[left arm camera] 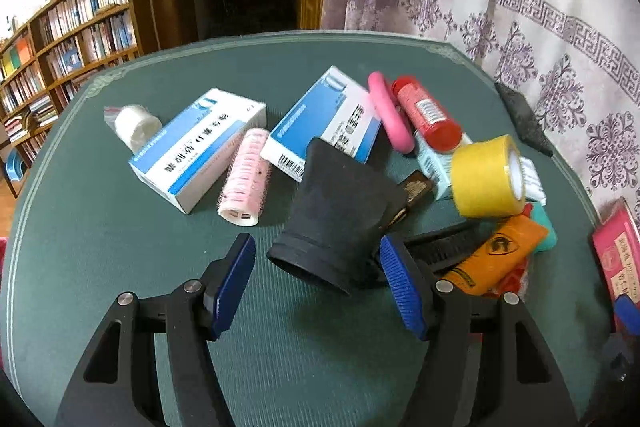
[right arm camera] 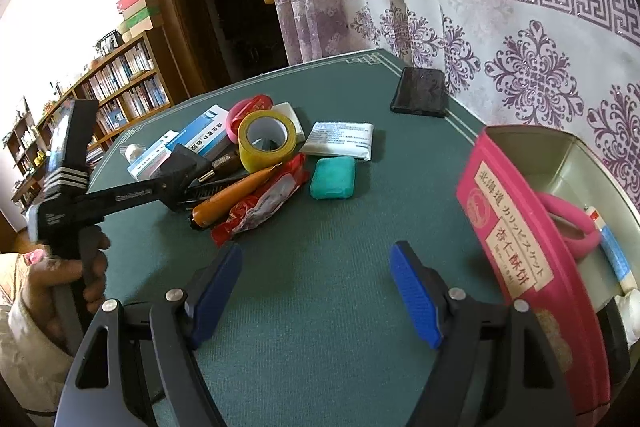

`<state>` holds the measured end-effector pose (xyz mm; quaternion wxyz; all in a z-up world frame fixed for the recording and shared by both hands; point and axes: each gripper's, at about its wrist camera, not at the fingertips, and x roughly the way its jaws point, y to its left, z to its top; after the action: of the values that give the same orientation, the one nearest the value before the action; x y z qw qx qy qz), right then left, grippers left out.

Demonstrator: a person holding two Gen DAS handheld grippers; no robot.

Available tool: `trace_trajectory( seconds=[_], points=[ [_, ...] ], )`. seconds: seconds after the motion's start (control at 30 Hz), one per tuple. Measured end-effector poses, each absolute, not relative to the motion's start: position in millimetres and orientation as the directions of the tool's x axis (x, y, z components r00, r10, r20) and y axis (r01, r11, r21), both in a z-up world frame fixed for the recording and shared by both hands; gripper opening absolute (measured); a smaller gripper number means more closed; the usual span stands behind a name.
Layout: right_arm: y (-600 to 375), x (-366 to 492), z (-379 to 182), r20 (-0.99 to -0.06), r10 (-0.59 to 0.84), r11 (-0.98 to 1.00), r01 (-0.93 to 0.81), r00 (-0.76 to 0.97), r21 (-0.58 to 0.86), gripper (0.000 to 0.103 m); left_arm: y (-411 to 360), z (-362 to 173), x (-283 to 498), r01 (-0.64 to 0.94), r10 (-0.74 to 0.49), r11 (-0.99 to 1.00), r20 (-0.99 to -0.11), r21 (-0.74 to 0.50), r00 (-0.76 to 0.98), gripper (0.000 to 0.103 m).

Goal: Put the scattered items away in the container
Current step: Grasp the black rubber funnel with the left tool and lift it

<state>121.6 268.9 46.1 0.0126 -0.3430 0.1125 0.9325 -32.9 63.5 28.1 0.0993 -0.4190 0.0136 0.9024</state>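
The left claw (left arm camera: 318,285) is spread wide with nothing between its blue pads (left arm camera: 402,287); a black flared nozzle (left arm camera: 338,215) lies just ahead of it on the green counter (left arm camera: 100,247), its wide mouth toward the camera and its rim close to the right-hand pad. Beyond the nozzle sit a pink hair roller (left arm camera: 244,179), two blue-and-white medicine boxes (left arm camera: 196,147) and (left arm camera: 326,119), a white gauze roll (left arm camera: 136,125), a pink ring (left arm camera: 390,111), a red tube (left arm camera: 426,113), a yellow tape roll (left arm camera: 488,177) and an orange pouch (left arm camera: 500,251). The right claw (right arm camera: 316,297) is likewise wide open and holds nothing, hovering over bare counter. To its right stands the pink tin container (right arm camera: 516,223), open, with another pink ring (right arm camera: 568,223) inside. Farther out lie a teal soap bar (right arm camera: 333,178), a white sachet (right arm camera: 340,140), a red wrapper (right arm camera: 260,203) and a black phone (right arm camera: 420,91).
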Motion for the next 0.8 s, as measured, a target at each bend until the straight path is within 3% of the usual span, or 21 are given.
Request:
trace_trajectory(
  seconds=[0.17, 0.3, 0.8],
  points=[
    [264, 113, 50, -0.65, -0.08, -0.974, -0.08, -0.756, 0.213, 0.08, 60, 23, -39, -0.21, 0.213, -0.972, -0.759, -0.103, -0.616, 0.068],
    [261, 99, 55, -0.645, -0.1, -0.971, -0.068, -0.757, 0.231, 0.08, 56, 23, -31, -0.224, 0.248, -0.965, -0.745, -0.135, -0.619, 0.056],
    [254, 4, 49, -0.654, -0.142, -0.954, -0.073, -0.743, 0.289, 0.08, 64, 44, -1, -0.322, 0.361, -0.928, -0.681, -0.19, -0.638, 0.053]
  ],
)
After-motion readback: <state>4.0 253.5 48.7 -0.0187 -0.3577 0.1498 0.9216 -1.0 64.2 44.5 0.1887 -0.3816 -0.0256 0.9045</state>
